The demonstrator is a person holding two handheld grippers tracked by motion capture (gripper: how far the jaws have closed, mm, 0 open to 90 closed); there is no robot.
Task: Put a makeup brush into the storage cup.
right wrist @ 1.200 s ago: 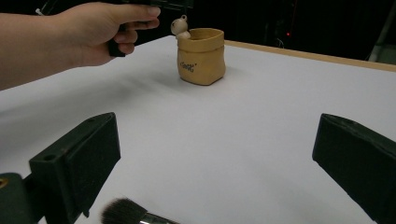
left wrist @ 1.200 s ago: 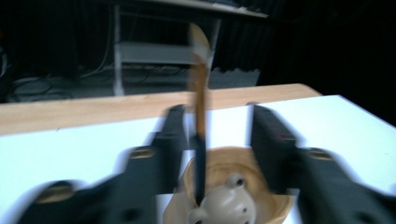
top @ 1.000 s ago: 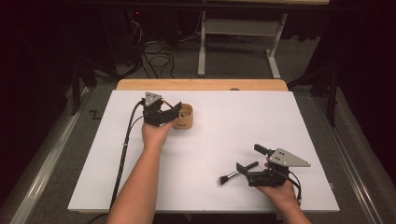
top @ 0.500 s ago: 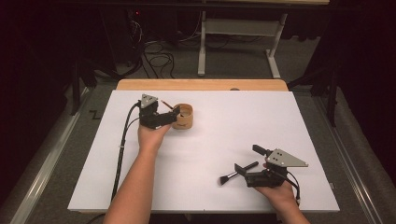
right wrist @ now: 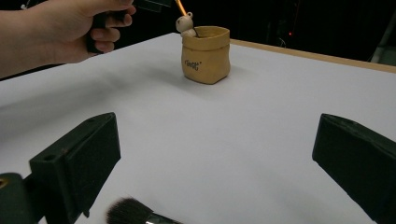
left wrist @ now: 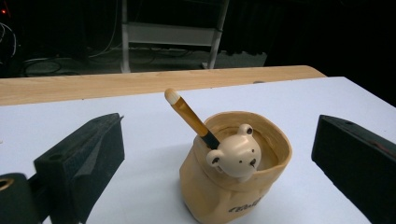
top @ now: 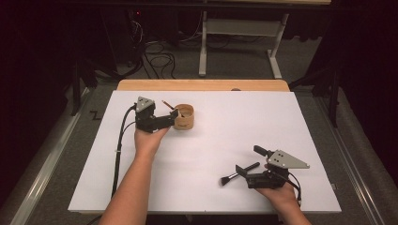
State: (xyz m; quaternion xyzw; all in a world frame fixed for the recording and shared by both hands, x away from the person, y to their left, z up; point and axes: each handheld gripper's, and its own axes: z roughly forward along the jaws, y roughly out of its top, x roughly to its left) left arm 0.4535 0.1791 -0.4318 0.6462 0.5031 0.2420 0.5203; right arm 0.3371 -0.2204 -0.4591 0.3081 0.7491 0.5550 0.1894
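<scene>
Brushes number two on your white-covered table (top: 211, 140): one slim brush with an orange handle and pale tip (left wrist: 187, 114) stands slanted inside the tan sack-shaped ceramic pot (left wrist: 233, 182), its tip leaning up and away over the rim, and one black-handled makeup brush with dark fluffy bristles (top: 238, 172) lies flat on the table near your right hand. You have a single pot, and it carries one small cream bear head (left wrist: 235, 157) on its front rim, touching the slim brush's handle where it enters the pot. Your left gripper (top: 170, 117) sits just beside the pot toward the far left part of the table, and its jaws have just been opening; in the left gripper view they stand spread wide, one on each side of the pot, with clear white table between each jaw and the pot's wall, so nothing is pinched. Your right gripper (top: 247, 162) rests low at the near right part of the table, well apart from the pot, and its jaws are spread too, gripping nothing. In the right gripper view the dark bristles (right wrist: 128, 212) lie at the bottom edge between those jaws, close to the left one.
</scene>
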